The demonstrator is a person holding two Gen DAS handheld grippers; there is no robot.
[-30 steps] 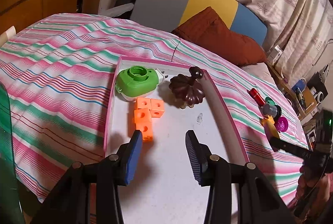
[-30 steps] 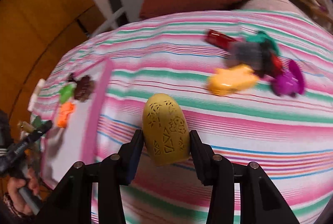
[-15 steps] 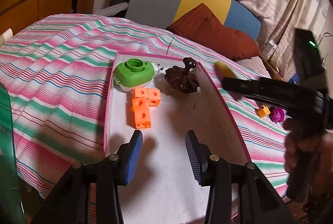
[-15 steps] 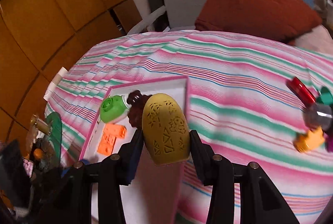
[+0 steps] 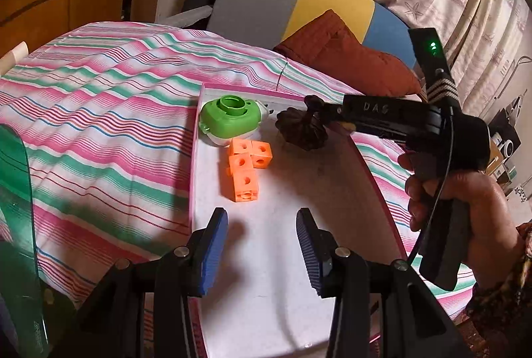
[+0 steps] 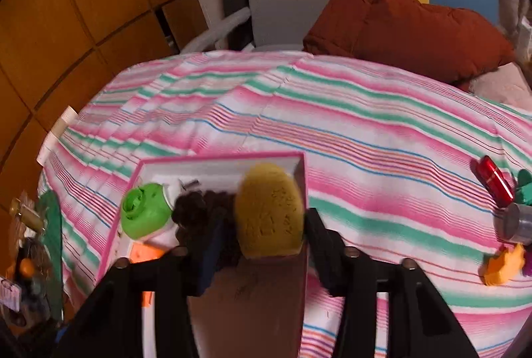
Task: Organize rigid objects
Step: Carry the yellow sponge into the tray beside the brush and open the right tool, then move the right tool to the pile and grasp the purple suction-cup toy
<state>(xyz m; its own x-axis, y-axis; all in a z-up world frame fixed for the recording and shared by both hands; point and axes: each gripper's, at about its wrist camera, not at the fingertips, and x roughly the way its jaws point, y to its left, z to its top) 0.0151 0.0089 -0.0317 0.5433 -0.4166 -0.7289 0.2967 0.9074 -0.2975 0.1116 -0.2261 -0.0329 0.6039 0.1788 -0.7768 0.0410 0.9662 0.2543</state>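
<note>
A white tray with a pink rim [image 5: 192, 178] lies on the striped bedspread. It holds a green round toy [image 5: 229, 120], a dark brown pumpkin-shaped piece [image 5: 301, 133] and joined orange cubes [image 5: 244, 168]. My left gripper [image 5: 262, 251] hovers open over the tray's near part with nothing between its pads. My right gripper [image 6: 262, 245] is above the tray's far right corner [image 6: 299, 158] and its jaws are opening. The yellow egg-shaped piece [image 6: 269, 211] sits between them, with a gap on its left side, next to the brown piece [image 6: 196, 208].
Loose toys lie on the bedspread to the right: a red cylinder [image 6: 493, 180], a silver cylinder [image 6: 517, 223] and an orange figure [image 6: 502, 265]. A brown cushion [image 6: 409, 25] rests at the bed's far side. A green translucent sheet [image 5: 16, 191] stands at the left.
The right gripper carried the yellow piece leftward from the bedspread to the tray's far right corner, then its jaws widened off the piece. The left gripper stayed put.
</note>
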